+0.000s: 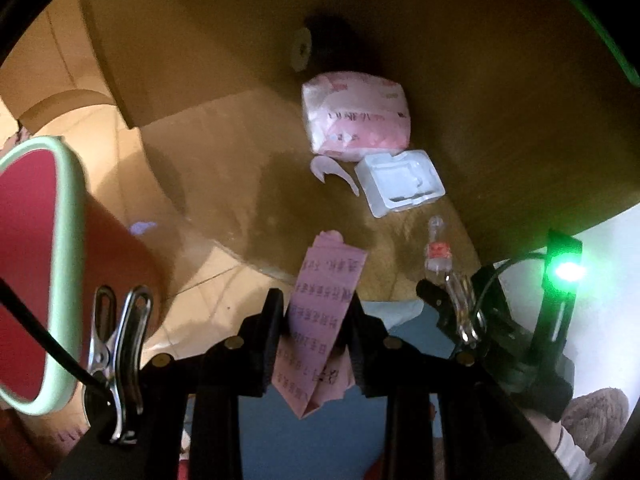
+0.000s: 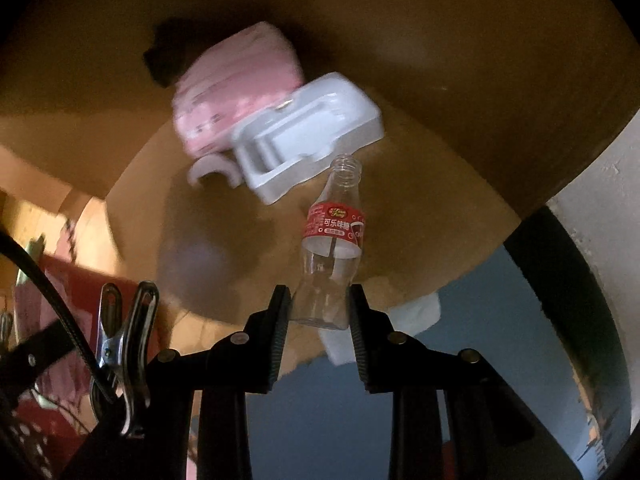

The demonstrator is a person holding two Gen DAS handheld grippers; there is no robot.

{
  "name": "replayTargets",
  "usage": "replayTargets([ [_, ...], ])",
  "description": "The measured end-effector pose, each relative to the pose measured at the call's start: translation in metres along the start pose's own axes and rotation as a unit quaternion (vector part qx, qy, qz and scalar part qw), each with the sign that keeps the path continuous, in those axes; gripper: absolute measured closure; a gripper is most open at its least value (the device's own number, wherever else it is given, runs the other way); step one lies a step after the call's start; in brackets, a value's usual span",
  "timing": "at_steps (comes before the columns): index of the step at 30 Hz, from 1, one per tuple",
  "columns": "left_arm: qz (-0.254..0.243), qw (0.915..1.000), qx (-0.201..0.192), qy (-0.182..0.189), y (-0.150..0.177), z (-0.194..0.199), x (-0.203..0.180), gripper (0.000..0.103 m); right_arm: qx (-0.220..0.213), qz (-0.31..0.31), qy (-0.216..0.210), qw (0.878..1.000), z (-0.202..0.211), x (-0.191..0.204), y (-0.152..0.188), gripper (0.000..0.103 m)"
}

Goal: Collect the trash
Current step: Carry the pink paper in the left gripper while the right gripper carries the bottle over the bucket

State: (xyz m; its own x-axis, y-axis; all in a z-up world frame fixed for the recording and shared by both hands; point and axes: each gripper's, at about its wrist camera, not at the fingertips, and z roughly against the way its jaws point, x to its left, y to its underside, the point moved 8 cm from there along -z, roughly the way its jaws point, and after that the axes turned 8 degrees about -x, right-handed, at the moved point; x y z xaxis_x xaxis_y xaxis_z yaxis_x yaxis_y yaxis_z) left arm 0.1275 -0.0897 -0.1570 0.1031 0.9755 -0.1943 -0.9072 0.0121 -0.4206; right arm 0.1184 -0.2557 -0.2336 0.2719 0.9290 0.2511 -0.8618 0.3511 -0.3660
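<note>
The left hand-held gripper (image 1: 316, 312) is clamped on a pink printed paper slip (image 1: 320, 312), held above the round brown bench (image 1: 500, 80). The right hand-held gripper (image 2: 320, 308) pinches the base of a clear, capless bottle (image 2: 330, 248) with a red label. Beyond them on the bench lie a pink tissue pack (image 1: 356, 116), a white plastic tray (image 1: 400, 184) just beside it and a curved white scrap (image 1: 332, 170).

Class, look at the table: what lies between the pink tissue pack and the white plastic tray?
In the left wrist view, a small curved white scrap lies by the gap between the pink tissue pack and the white plastic tray.
</note>
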Motion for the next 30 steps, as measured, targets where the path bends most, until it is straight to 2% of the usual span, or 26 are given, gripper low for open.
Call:
replayTargets([
  [11, 0.012, 0.9988, -0.045, -0.017, 0.003, 0.066, 0.025, 0.072, 0.034, 0.023, -0.055, 0.998, 0.041, 0.057, 0.037, 0.073],
  [14, 0.006, 0.9974, -0.062, -0.036, 0.002, 0.089, 0.036, 0.072, 0.040, 0.041, -0.078, 0.995, 0.065, 0.077, 0.046, 0.073],
  [20, 0.030, 0.9938, -0.077, -0.075, -0.001, 0.133, 0.078, 0.072, 0.032, 0.106, -0.139, 0.984, 0.101, 0.139, 0.053, 0.073],
  [25, 0.039, 0.9896, -0.103, -0.093, -0.019, 0.163, 0.111, 0.071, 0.021, 0.146, -0.168, 0.975, 0.122, 0.176, 0.057, 0.073],
  [30, 0.059, 0.9853, -0.117, -0.110, -0.028, 0.170, 0.149, 0.071, 0.014, 0.177, -0.192, 0.965, 0.134, 0.207, 0.058, 0.073],
])
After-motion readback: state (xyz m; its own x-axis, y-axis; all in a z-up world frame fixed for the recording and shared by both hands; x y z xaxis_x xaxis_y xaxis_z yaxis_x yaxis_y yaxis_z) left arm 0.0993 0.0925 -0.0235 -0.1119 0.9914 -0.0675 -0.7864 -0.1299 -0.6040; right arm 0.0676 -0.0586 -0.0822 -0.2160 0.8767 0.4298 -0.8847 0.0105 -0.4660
